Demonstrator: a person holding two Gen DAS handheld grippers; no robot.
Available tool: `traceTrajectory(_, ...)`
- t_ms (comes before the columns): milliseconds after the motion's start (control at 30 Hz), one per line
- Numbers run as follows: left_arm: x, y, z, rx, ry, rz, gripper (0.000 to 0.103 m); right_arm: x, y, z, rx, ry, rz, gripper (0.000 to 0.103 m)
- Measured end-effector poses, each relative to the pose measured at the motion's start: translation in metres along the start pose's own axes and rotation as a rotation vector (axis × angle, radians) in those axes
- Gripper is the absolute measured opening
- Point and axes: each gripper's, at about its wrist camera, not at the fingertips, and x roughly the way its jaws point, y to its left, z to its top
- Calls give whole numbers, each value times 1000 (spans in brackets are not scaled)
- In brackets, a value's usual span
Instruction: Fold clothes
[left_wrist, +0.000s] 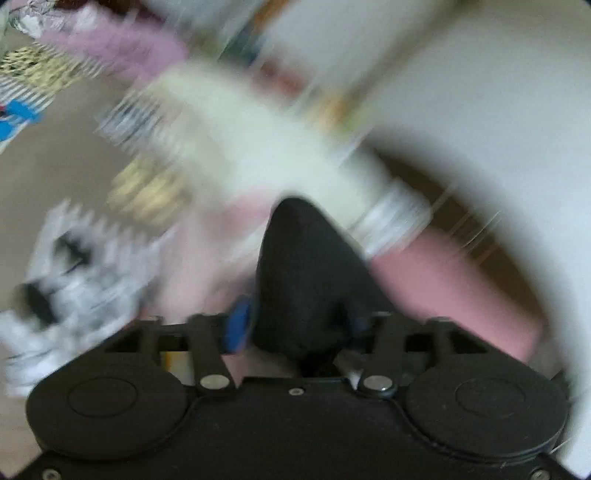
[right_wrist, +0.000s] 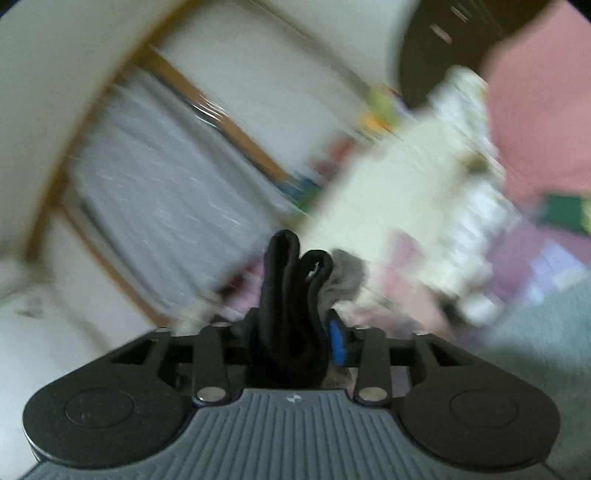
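Your left gripper (left_wrist: 295, 325) is pinching a bunch of black cloth (left_wrist: 303, 273) between its closed jaws, and your right gripper (right_wrist: 295, 347) is clamping a rolled fold of the same dark fabric (right_wrist: 286, 295), with a scrap of grey lining (right_wrist: 347, 280) poking out beside it. So the black garment is hanging between your two tools, lifted off whatever lies below; both views are smearing with motion, so how it is draping is impossible to tell.

The risks, as I judge them:
- The right grip is biting several layers at once. If you are pulling the cloth taut, the outer layer may be slipping free while the inner roll stays caught.
- The left grip is holding a thick peak of fabric, not an edge, so a fold made from here could come out crooked.
- At this swing speed, the hanging part may be dragging across other clothes.

Around the black garment: a cream-white piece with a patterned trim (left_wrist: 258, 155) is lying just beyond it, a pink cloth (left_wrist: 454, 291) to its right in the left view, and black-and-white printed fabric (left_wrist: 74, 273) to its left. These are crowding any spot for laying it down.
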Motion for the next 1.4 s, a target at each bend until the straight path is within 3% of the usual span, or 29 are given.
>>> traceTrajectory(33,-4,7,-1,-21,-13,-34,63,20,-7,-6,10,65,-100,52)
traceTrajectory(67,-11,13,-1,-35,-30,-60,64,31,-13,-11,19,83,-140,52)
traceTrajectory(267,-53,38,-8,-64,-80,-127,69,14,-6,-21,-31,-14,-122,56)
traceTrajectory(433,-112,53,-40,16,-91,-131,79,-37,4,-46,-88,-91,-77,68)
traceTrajectory(533,-155,72,-71,81,-90,-74,83,-69,14,-67,-135,-130,-54,80)
traceTrajectory(600,-187,86,-92,125,-92,-33,89,-95,27,-100,-158,-125,-29,87)
traceTrajectory(633,-204,94,-103,146,-95,-12,94,-105,33,-118,-160,-110,-15,97)
traceTrajectory(700,-236,110,-124,184,-102,33,100,-122,44,-155,-164,-76,6,102)
traceTrajectory(767,-266,125,-141,214,-110,83,103,-134,55,-193,-155,-52,32,102)
traceTrajectory(867,-308,137,-163,270,-157,223,103,-148,77,-249,-142,4,70,103)
traceTrajectory(1033,-370,151,-194,300,-165,379,103,-155,137,-330,-235,149,51,103)
traceTrajectory(1233,-423,165,-228,285,-157,527,103,-160,209,-387,-360,275,93,103)
traceTrajectory(1300,-437,171,-234,242,-165,591,103,-164,231,-401,-418,294,108,103)
traceTrajectory(1400,-453,171,-240,258,-173,652,103,-176,261,-422,-488,305,109,103)
